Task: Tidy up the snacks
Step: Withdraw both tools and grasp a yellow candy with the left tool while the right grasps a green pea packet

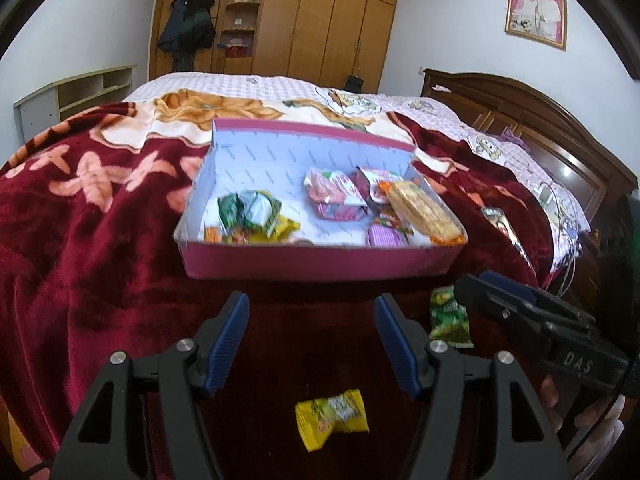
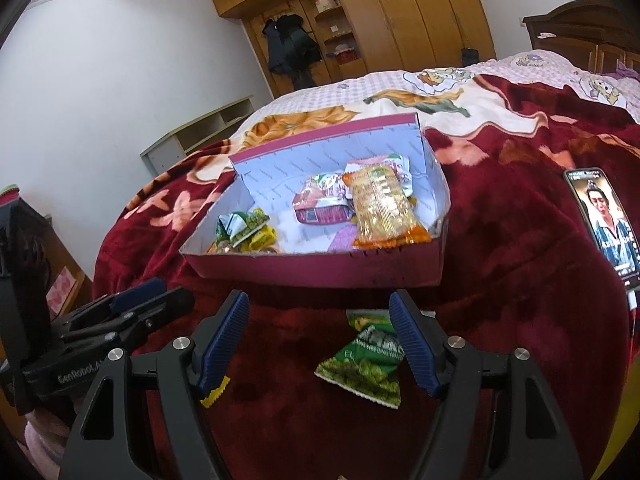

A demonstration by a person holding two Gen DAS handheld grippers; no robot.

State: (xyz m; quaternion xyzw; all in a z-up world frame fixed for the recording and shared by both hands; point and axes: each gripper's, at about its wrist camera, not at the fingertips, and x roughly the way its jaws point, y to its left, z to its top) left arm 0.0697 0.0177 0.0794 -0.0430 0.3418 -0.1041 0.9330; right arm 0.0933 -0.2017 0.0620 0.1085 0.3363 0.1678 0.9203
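Note:
A pink box [image 1: 320, 268] with a white inside lies on the dark red blanket and holds several snack packs, among them an orange cracker pack [image 1: 424, 212] and green and yellow packs [image 1: 252, 212]. In front of the box, a yellow snack [image 1: 332, 418] lies on the blanket, below and between the fingers of my open left gripper [image 1: 312, 298]. A green snack pack [image 2: 360, 368] lies on the blanket between the fingers of my open right gripper [image 2: 320, 296], close to the right pad. Neither snack is gripped. Both grippers hover side by side near the box's front wall [image 2: 320, 272].
A phone [image 2: 604, 220] with a lit screen lies on the blanket right of the box. The bed runs back to a wooden wardrobe [image 1: 320, 20], with a dark headboard [image 1: 520, 112] at the right. A low shelf unit [image 1: 76, 96] stands by the left wall.

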